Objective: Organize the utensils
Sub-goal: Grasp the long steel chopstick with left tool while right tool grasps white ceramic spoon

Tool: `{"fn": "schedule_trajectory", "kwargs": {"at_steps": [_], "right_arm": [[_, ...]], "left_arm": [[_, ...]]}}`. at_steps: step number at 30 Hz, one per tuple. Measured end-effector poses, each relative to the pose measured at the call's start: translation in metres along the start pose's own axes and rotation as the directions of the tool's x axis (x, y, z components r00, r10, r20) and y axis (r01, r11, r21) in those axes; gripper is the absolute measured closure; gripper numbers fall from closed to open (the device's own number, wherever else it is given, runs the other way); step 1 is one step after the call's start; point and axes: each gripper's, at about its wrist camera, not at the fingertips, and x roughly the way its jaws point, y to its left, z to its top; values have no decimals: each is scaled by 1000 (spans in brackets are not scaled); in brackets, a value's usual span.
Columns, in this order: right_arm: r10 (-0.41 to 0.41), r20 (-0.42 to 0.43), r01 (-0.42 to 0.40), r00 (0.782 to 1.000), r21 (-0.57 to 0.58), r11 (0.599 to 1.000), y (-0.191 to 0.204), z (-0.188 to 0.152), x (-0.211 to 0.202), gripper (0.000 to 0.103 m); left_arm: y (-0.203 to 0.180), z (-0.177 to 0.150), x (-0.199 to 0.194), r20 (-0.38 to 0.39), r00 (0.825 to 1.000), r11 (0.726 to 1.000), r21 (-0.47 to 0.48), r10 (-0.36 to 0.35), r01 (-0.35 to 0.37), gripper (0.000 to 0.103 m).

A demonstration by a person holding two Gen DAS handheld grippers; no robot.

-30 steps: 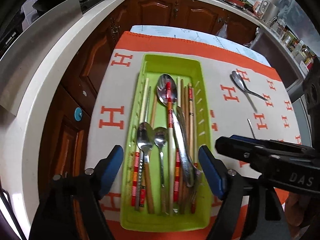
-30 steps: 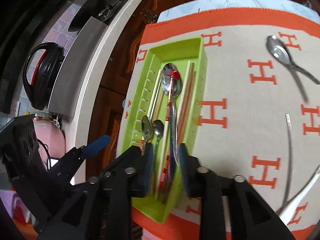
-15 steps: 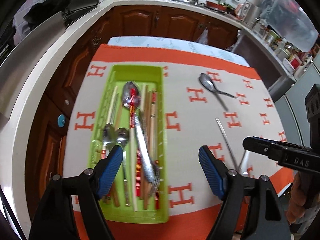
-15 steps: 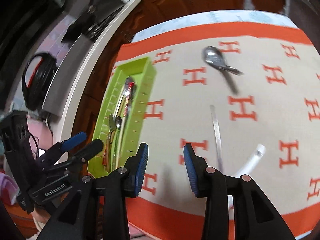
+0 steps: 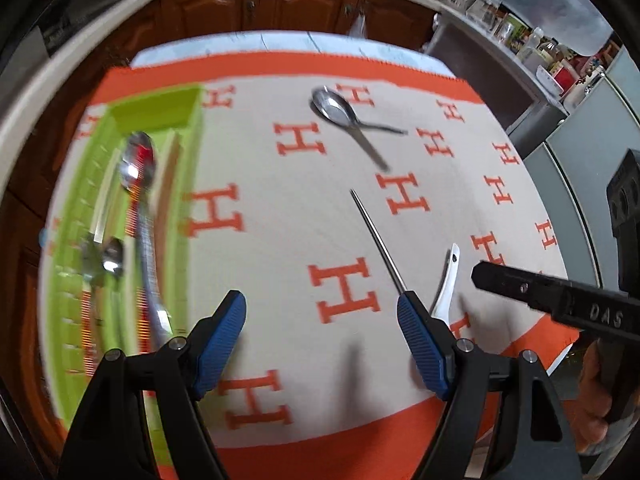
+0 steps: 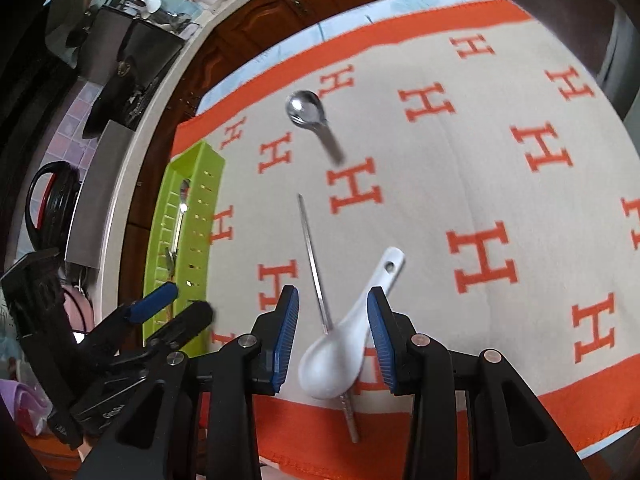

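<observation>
A green tray (image 5: 160, 108) holding several spoons and chopsticks lies at the left of the orange-and-cream cloth (image 5: 280, 184). My left gripper (image 5: 320, 308) hangs open over bare cloth to the right of the tray, with nothing between its fingers. On the cloth lie a metal spoon (image 5: 334, 106), a metal chopstick (image 5: 376, 236) and a white ceramic spoon (image 6: 340, 352). My right gripper (image 6: 333, 300) is part-way open above the white spoon, whose handle shows between the pads without touching them. The chopstick (image 6: 312, 256) passes under the spoon's bowl. The tray (image 6: 208, 184) is far left.
The cloth's orange front border (image 6: 520, 404) and the table edge lie close below the right gripper. A pale counter (image 5: 24, 112), wooden cabinets (image 5: 304, 4) and a dark kettle (image 6: 48, 196) ring the table. A person's hand (image 5: 600, 392) holds the right gripper's handle.
Both grippers have swung right, away from the tray. The left one now hangs over bare cloth instead of the tray, and the right one has come over the white spoon.
</observation>
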Motion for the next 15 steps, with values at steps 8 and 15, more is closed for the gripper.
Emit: {"fn": "schedule_trajectory", "kwargs": {"at_steps": [8, 15], "right_arm": [[19, -7, -19, 1000, 48, 999, -25, -1, 14, 67], [60, -8, -60, 998, 55, 997, -35, -3, 18, 67]], "left_arm": [[-12, 14, 47, -132, 984, 992, -63, -118, 111, 66], [-37, 16, 70, -228, 964, 990, -59, -137, 127, 84]]}}
